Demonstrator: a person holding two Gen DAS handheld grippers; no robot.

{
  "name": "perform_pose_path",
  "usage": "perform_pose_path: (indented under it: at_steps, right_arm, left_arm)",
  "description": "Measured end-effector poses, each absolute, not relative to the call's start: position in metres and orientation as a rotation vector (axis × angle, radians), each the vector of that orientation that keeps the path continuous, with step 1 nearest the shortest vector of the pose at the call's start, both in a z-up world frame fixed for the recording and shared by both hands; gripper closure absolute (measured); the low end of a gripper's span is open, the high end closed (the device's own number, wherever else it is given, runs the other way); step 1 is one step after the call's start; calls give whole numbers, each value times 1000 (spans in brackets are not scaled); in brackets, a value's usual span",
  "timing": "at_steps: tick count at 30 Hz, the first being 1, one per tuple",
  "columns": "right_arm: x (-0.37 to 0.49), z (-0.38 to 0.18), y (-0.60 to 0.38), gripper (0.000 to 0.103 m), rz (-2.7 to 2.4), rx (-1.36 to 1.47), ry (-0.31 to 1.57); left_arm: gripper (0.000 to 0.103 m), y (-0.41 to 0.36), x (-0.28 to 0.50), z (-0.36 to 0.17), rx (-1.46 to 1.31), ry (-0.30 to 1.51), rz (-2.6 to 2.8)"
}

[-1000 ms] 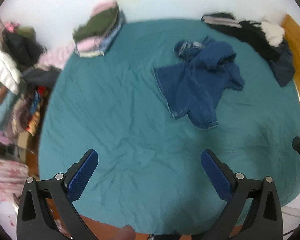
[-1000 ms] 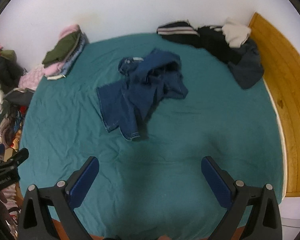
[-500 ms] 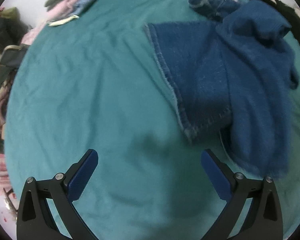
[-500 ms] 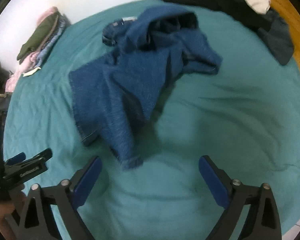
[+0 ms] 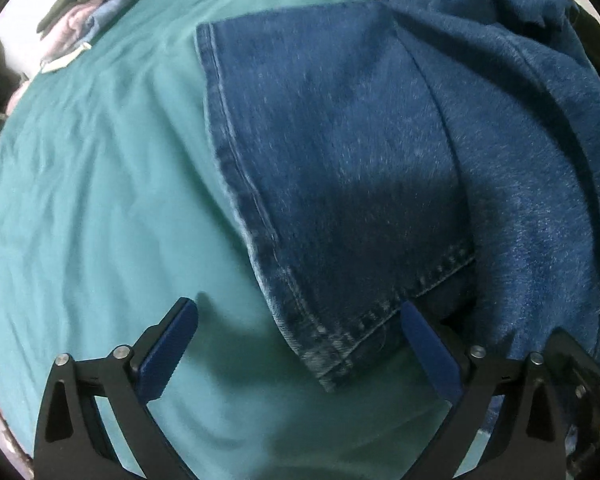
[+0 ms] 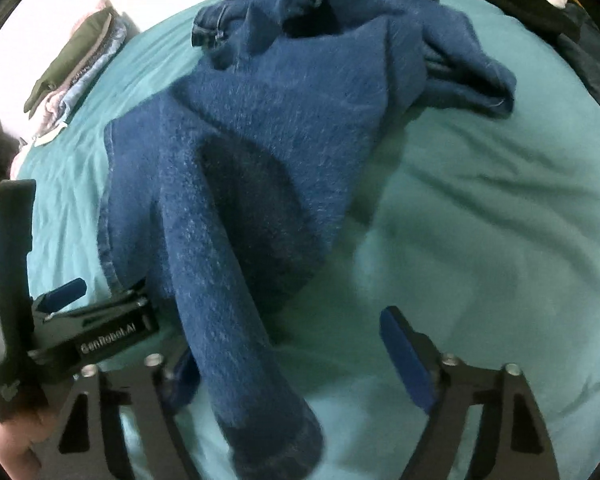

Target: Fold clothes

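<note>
Jeans (image 5: 340, 152) lie crumpled on a bed covered by a teal sheet (image 5: 100, 200), and both tools sit low over them. Nearest in the left wrist view, the left hand-held gripper (image 5: 300, 340) is spread wide and holds nothing; the hemmed corner of one leg (image 5: 332, 352) lies between its blue pads, with the right pad (image 5: 428, 352) at the edge of the denim and the left pad (image 5: 168, 348) over bare sheet. In the right wrist view, the right hand-held gripper (image 6: 292, 364) is likewise wide open and empty, and the end of the other leg (image 6: 260, 392) runs down between its fingers, lying just beside the left one (image 6: 180, 380), partly hidden behind cloth; whether they touch cannot be told. The left tool's black body shows at the left edge of that view. Farther back the two legs join a bunched heap, with the waistband (image 6: 212, 28) at the far side. Beyond, a stack of folded clothes (image 6: 76, 68) rests near the far left edge of the bed, and a pile of dark clothes (image 6: 548, 12) lies at the far right.
</note>
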State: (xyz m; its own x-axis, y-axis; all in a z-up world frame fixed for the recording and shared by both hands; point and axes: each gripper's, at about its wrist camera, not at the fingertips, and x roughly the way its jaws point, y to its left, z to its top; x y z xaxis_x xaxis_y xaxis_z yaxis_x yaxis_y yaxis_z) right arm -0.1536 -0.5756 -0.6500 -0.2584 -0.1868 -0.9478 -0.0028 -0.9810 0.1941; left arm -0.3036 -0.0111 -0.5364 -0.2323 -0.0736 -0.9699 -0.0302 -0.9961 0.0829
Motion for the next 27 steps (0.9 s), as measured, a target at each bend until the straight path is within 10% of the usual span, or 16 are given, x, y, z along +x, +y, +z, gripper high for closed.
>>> perform_pose_path:
  at_steps: [5, 7, 9, 11, 27]
  right_arm:
    - [-157, -669, -589, 44, -2340, 1880, -225]
    - [-157, -676, -591, 64, -2298, 1909, -263]
    - [-155, -676, -592, 83, -2277, 1882, -310]
    - [-148, -669, -593, 91, -2294, 1844, -334]
    - [-6, -598, -530, 101, -2422, 1711, -463]
  left_arm:
    - [12, -14, -294, -540, 1931, -73, -2500]
    - [31, -16, -291, -542, 1932, -50, -2524]
    - [79, -10, -285, -536, 1927, -63, -2556]
    - [88, -5, -278, -529, 1918, -73, -2572]
    - [91, 5, -128, -455, 1948, 141, -2736]
